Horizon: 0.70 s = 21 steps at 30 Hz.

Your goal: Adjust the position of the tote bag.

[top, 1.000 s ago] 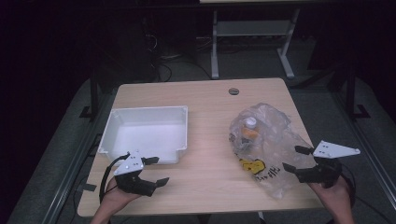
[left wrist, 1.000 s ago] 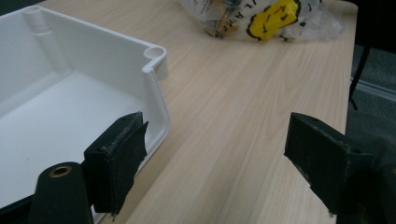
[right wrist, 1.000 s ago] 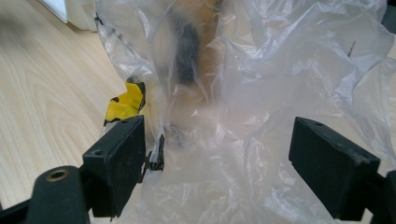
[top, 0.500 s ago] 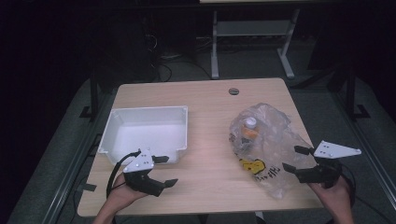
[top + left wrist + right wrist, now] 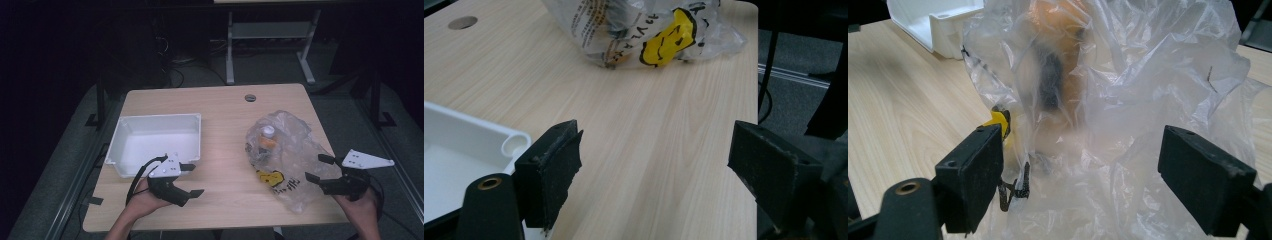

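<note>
The wooden table carried, at nine o'clock from its centre, a white plastic bin that lay empty. At three to four o'clock lay a crumpled clear plastic bag with a yellow printed patch; inside it a white-capped bottle and something orange could be made out.

The right gripper was held at four o'clock, jaws spread wide, at the bag's near edge with no film pinched. The left gripper was held at seven o'clock just beside the bin's near corner, jaws likewise spread and nothing between them.

The step in hand was judged to be taking hold of the bag. It would best be done by closing the right jaws on a gathered fold of film rather than a single slack layer, which could slip or tear. The left gripper would be brought across to pin or lift the opposite edge, so that the contents would not roll out.

In the right gripper view the film was seen bulging between the jaws, the contents reduced to an orange and dark blur; the bottle's cap was told apart in the high view. In the left gripper view the bag's yellow patch was seen well apart beyond bare table, with the bin's corner just beside one jaw.
</note>
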Available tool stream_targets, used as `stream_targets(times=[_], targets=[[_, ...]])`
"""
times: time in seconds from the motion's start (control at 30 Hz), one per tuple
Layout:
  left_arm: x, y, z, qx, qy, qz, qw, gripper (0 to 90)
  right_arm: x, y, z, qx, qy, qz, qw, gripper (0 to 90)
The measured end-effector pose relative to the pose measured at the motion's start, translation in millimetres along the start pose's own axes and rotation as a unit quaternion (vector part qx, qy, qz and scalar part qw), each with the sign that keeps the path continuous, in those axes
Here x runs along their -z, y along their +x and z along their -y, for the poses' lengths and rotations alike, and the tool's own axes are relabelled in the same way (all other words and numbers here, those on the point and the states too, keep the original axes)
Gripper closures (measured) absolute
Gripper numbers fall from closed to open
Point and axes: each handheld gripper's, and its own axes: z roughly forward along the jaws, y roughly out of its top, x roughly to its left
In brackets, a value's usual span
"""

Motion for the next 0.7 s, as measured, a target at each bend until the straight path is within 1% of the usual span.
stream_targets(times=[0.03, 0.07, 0.13, 0.17, 0.23, 0.3, 0.33, 0.47, 0.53, 0.57, 0.63, 0.67, 0.7], targets=[[-3.3, 0.5, -4.2, -0.004, 0.004, 0.003, 1.0, 20.2, -0.7, 0.2, 0.2, 0.001, 0.005, 0.0, 1.0, 17.6], [-3.3, 0.5, -4.2, -0.004, 0.004, 0.003, 1.0, 20.2, -0.7, 0.2, 0.2, 0.001, 0.005, 0.0, 1.0, 17.6], [-6.8, 1.1, -9.0, -0.006, 0.008, 0.008, 0.9999, 20.2, -1.3, 0.7, 0.3, 0.004, 0.006, 0.001, 1.0, 17.6], [-10.7, 1.1, -14.6, -0.01, 0.009, 0.012, 0.9998, 20.4, -1.1, 0.9, 0.1, 0.004, 0.008, 0.001, 1.0, 17.6], [-14.3, 0.6, -20.3, -0.015, 0.009, 0.015, 0.9997, 20.4, -0.6, 0.3, -0.3, 0.006, 0.006, 0.001, 1.0, 17.6], [-18.4, 0.1, -25.8, -0.017, 0.011, 0.019, 0.9996, 20.5, -0.7, -0.6, -0.2, 0.002, 0.007, 0.0, 1.0, 17.7], [-20.5, 0.3, -28.4, -0.022, 0.013, 0.019, 0.9995, 20.6, -1.0, -0.8, 0.2, 0.001, 0.008, 0.0, 1.0, 17.7], [-26.6, 1.3, -34.4, -0.024, 0.015, 0.025, 0.9993, 20.7, -2.1, -1.3, 1.3, -0.001, 0.011, -0.003, 0.9999, 17.7], [-29.8, 2.2, -37.5, -0.025, 0.016, 0.028, 0.9992, 20.7, -1.1, -1.2, 0.8, 0.004, 0.015, 0.001, 0.9999, 17.8], [-32.4, 2.9, -40.5, -0.025, 0.015, 0.03, 0.9992, 20.7, -0.1, -1.2, 0.2, 0.005, 0.012, 0.003, 0.9999, 17.7], [-33.7, 3.3, -42.2, -0.025, 0.016, 0.031, 0.9991, 20.8, 0.0, -1.4, 0.1, 0.002, 0.01, 0.002, 0.9999, 17.7], [-36.6, 4.0, -46.2, -0.025, 0.019, 0.032, 0.999, 21.0, -1.0, -2.0, 1.0, 0.001, 0.011, 0.0, 0.9999, 17.7], [-36.6, 4.0, -46.2, -0.025, 0.019, 0.032, 0.999, 21.1, -1.7, -2.0, 1.6, 0.002, 0.014, -0.001, 0.9999, 17.7]])
